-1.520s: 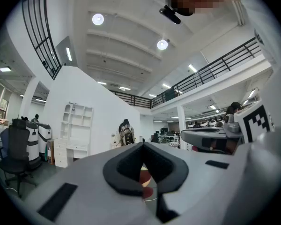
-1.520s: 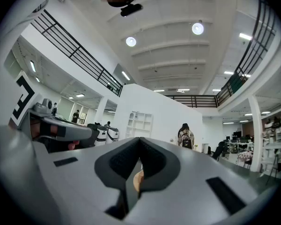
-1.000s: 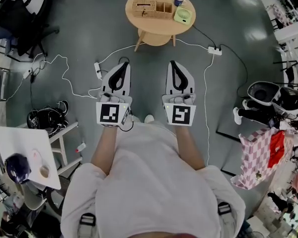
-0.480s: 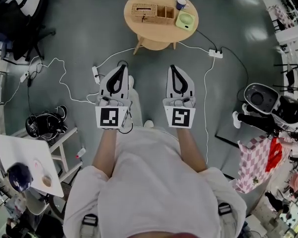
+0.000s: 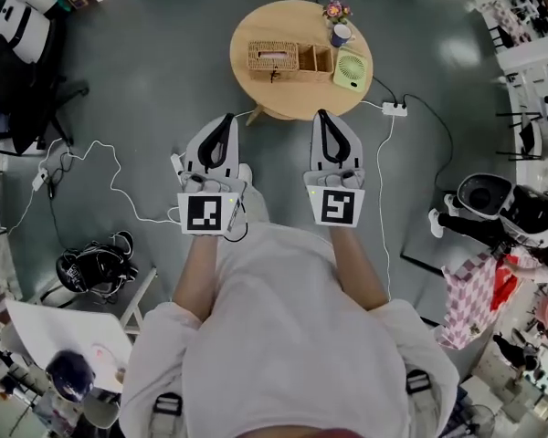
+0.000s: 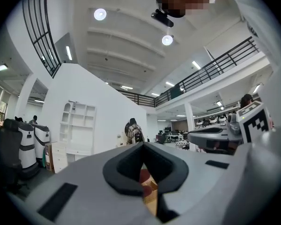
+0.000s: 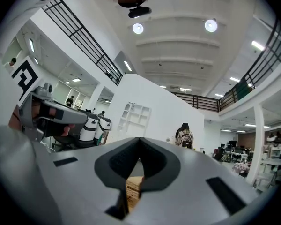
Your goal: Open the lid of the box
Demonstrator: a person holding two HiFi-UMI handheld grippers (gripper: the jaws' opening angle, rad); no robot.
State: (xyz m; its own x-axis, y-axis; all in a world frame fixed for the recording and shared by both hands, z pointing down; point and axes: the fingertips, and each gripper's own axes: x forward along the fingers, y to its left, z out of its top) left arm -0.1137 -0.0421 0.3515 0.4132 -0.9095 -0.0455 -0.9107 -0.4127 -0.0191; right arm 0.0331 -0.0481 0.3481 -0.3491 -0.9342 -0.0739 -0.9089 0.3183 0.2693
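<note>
L gripper (image 5: 225,119) + R gripper (image 5: 322,117) both closed, empty. wicker box (image 5: 274,62) on bench (image 5: 274,97): prob light, stiff; pinch lid (image 5: 267,52) edge, may slide.

Left forearm (image 5: 194,272) and right forearm (image 5: 356,267) bare, stretched forward from the torso, roughly parallel. Left gripper (image 5: 226,119) and right gripper (image 5: 322,117) side by side, apart, level, both pointing ahead. Left jaws together, tips touching. Right jaws likewise together (tips meet in its own view). Marker cubes face upward.
</note>
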